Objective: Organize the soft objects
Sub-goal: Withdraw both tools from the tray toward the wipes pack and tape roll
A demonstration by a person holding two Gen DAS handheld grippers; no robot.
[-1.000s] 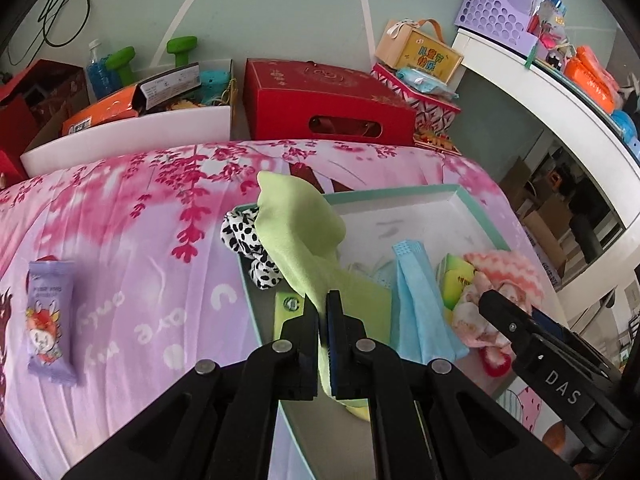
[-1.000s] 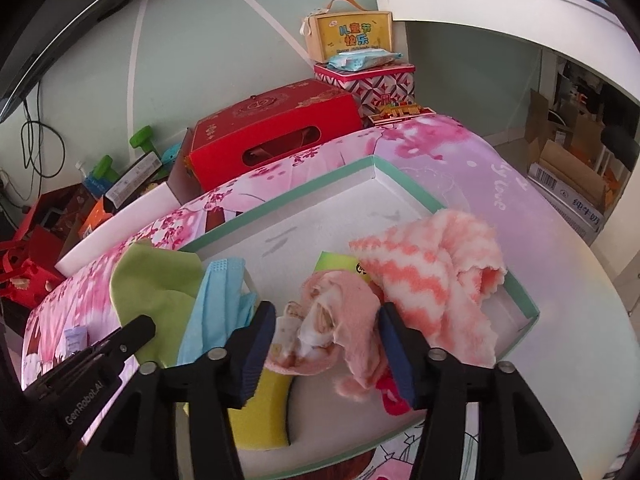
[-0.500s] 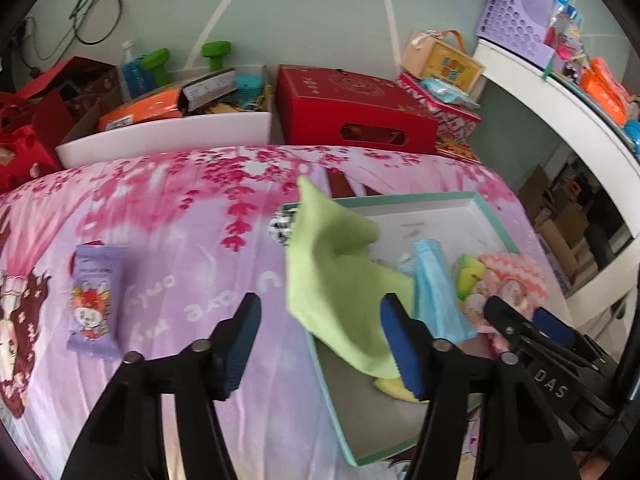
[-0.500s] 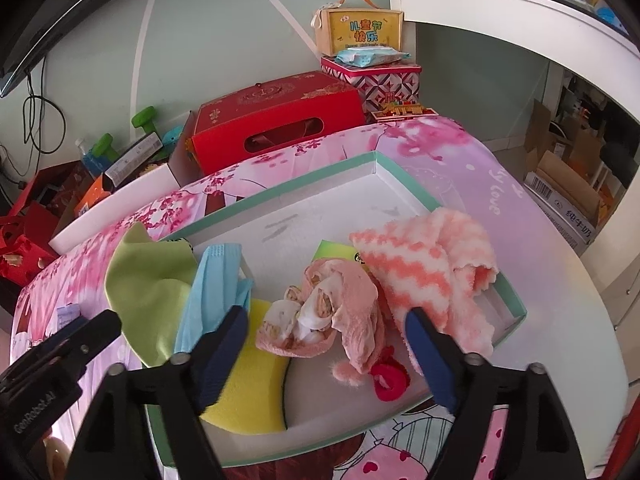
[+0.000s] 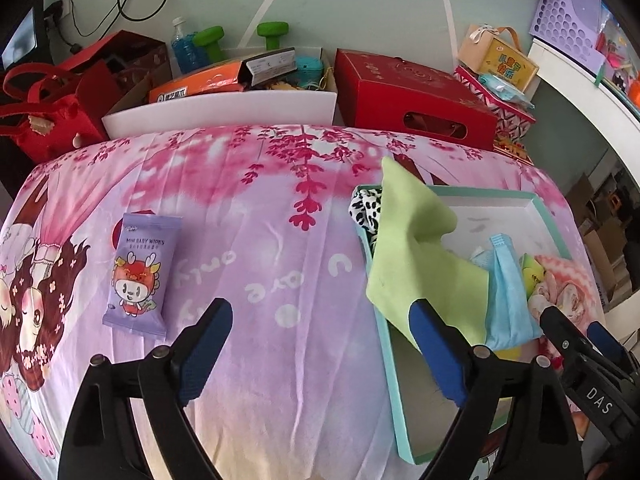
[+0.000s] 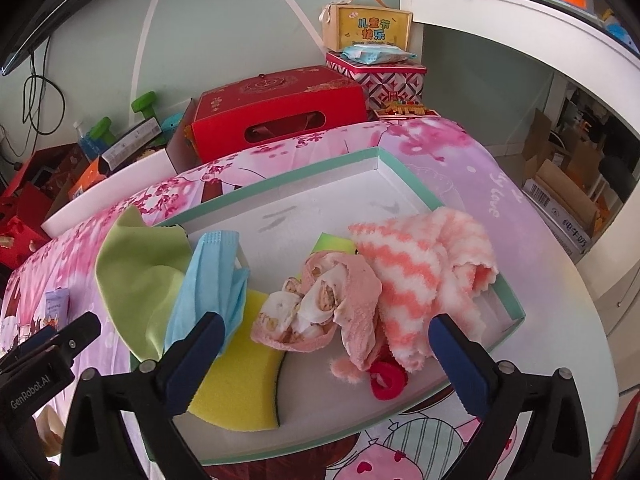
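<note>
Jaws on left gripper [image 5: 320, 344] and right gripper [image 6: 326, 356] just opened, nothing clamped; green cloth [image 5: 412, 252] dropped w/ other softs in tray [image 6: 404, 178].

The bedspread [image 5: 280, 248] is showing as smooth printed cloth, faintly creased. The tray [image 6: 400, 176] is looking like matt white card with a teal paper edge. In it, the green cloth [image 5: 412, 240] is lying thin and matt — the striped towel [image 6: 424, 264] is looking thick and fluffy. The sponge [image 6: 236, 380] is appearing porous yellow foam. The wipes packet [image 5: 138, 276] is gleaming — glossy plastic film. The gripper pads [image 6: 460, 364] are looking ribbed and rubbery.
</note>
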